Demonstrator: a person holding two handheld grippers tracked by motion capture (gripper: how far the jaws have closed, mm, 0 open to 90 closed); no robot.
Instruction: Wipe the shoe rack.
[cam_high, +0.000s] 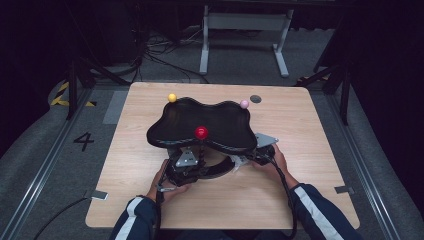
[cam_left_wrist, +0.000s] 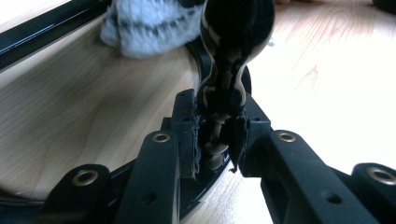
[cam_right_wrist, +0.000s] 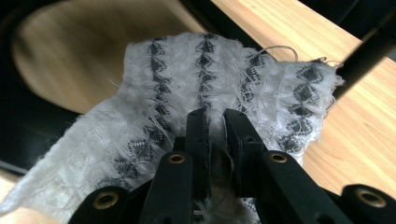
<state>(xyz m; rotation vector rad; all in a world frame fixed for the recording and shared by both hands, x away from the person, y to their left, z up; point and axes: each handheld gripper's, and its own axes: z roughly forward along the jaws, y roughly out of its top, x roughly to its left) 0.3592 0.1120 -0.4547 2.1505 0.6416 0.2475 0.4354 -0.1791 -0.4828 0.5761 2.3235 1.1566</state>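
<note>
A black wavy-edged stand (cam_high: 220, 122) sits mid-table, with a red ball (cam_high: 201, 132) at its near side on a thin post. My left gripper (cam_high: 191, 161) reaches under the stand's near edge. In the left gripper view its jaws (cam_left_wrist: 217, 140) are shut on a black-and-cream turned post (cam_left_wrist: 224, 84) rising from a black ring base (cam_left_wrist: 205, 184). My right gripper (cam_high: 252, 157) comes in from the right, shut (cam_right_wrist: 215, 128) on a white cloth with black zigzag bands (cam_right_wrist: 224, 74). The cloth (cam_left_wrist: 144, 25) lies over the ring base (cam_right_wrist: 28, 116), just beyond the post.
A yellow ball (cam_high: 172, 97) and a pink ball (cam_high: 244, 103) stand at the stand's far corners. A dark round mark (cam_high: 255, 98) lies on the wooden table (cam_high: 310, 145) behind them. A white desk frame (cam_high: 245, 35) and cables sit on the floor beyond.
</note>
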